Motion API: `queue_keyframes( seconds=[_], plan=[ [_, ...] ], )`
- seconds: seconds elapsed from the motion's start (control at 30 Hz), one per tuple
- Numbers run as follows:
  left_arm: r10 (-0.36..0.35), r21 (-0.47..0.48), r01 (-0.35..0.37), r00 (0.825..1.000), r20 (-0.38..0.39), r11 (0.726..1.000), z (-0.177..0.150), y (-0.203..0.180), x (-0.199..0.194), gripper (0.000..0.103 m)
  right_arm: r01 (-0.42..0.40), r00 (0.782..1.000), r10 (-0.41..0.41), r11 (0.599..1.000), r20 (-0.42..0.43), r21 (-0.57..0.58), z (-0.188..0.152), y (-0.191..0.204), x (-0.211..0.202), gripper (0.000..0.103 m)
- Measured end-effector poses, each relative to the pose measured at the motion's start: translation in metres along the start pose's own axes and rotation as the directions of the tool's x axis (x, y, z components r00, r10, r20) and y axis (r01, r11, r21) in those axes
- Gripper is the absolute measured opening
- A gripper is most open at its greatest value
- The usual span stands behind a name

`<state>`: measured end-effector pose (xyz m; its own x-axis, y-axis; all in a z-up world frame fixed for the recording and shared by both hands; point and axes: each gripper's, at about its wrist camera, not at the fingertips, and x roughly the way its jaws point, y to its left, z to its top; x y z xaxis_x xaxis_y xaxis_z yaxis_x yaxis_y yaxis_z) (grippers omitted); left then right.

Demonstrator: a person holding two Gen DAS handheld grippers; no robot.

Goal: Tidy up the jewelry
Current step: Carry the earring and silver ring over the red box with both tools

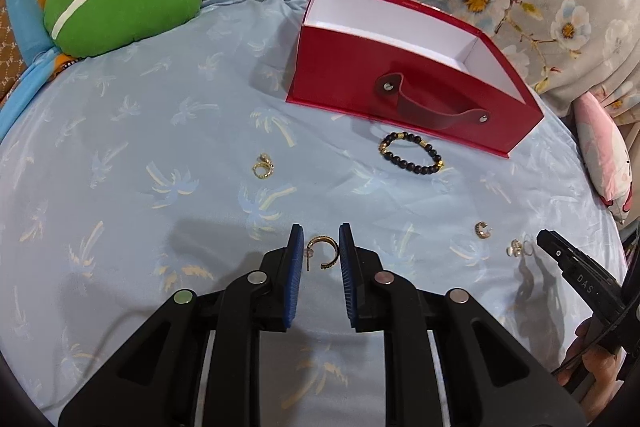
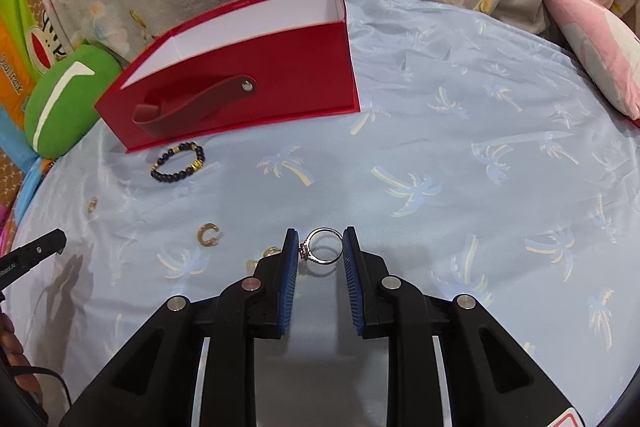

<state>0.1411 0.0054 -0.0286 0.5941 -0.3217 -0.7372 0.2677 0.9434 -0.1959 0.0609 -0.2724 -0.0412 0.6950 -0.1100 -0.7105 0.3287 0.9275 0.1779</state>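
Above the pale blue palm-print bedsheet (image 1: 140, 155), the left tongs (image 1: 320, 247) clamp a gold hoop earring (image 1: 325, 251); the right tongs (image 2: 322, 247) clamp a silver stone-set ring (image 2: 323, 246).

Black gripper (image 1: 321, 241), blue ribbed pads (image 1: 296, 247)

Blue palm-print bedsheet (image 1: 160, 147) under red box (image 1: 340, 67), bead bracelet (image 1: 412, 153), earrings (image 1: 264, 165).

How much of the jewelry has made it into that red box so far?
None, as far as shows: what shows of the red box looks empty. In hand: the left gripper pinches a gold hoop earring, the right gripper a silver ring. Left: the beaded bracelet and other small earrings on the sheet.
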Motion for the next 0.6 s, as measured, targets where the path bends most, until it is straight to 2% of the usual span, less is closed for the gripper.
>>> queue_keyframes(
  seconds=[0.23,0.43,0.6],
  plan=[
    [0.007,0.022,-0.008,0.998,0.061,1.0,0.015,-0.009,-0.028,0.017,-0.035,0.995,0.037,0.999,0.088,-0.017,0.015,0.009,-0.041,0.021],
    [0.003,0.062,-0.011,0.992,0.126,0.998,0.044,-0.021,-0.048,0.018,-0.067,0.983,0.076,0.996,0.169,-0.058,0.042,0.022,-0.07,0.021],
    [-0.016,0.105,-0.003,0.983,0.18,0.994,0.08,-0.037,-0.059,0.018,-0.113,0.97,0.129,0.99,0.204,-0.087,0.078,0.033,-0.074,0.021]
  ],
)
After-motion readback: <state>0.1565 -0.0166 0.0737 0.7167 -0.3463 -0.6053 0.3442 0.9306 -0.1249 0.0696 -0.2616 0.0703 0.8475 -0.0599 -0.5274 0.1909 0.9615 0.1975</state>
